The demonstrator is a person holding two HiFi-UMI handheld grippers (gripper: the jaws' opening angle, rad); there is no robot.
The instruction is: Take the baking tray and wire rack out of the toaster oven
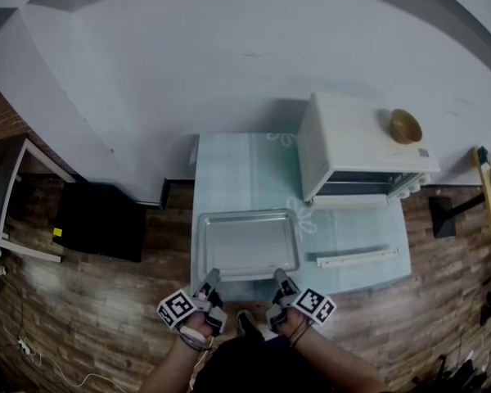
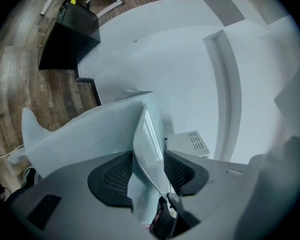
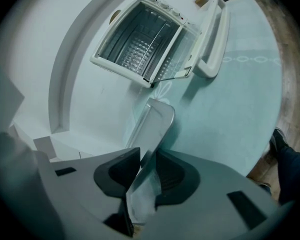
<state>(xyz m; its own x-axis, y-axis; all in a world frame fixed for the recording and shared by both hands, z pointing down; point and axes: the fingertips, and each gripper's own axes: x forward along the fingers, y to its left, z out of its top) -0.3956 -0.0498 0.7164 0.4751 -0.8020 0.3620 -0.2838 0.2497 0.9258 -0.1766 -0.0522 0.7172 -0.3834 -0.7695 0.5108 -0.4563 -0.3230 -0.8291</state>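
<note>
- Since the baking tray (image 1: pixel 245 244) lies flat on the near part of the table (image 1: pixel 229 178), well clear of the toaster oven (image 1: pixel 356 150) at the far right, I judge this half of the task all but done.
- Both grippers meet the tray's near rim, one at each corner, which keeps a wide, shallow pan level.
- On the left gripper (image 1: pixel 209 280) the fingers (image 2: pixel 115 176) stand apart, with the thin rim running between them unpressed; that reads as letting go.
- On the right gripper (image 1: pixel 280 278) the fingers (image 3: pixel 172 176) are clamped on the rim.
- Folded down onto the table, the oven door puts its handle (image 1: pixel 356 258) to the right of the tray, so the cavity is open.
- Inside it, what looks like the wire rack (image 3: pixel 145 46) sits in place, not yet taken out.
- A bowl (image 1: pixel 406 126) rests on the oven's top.
</note>
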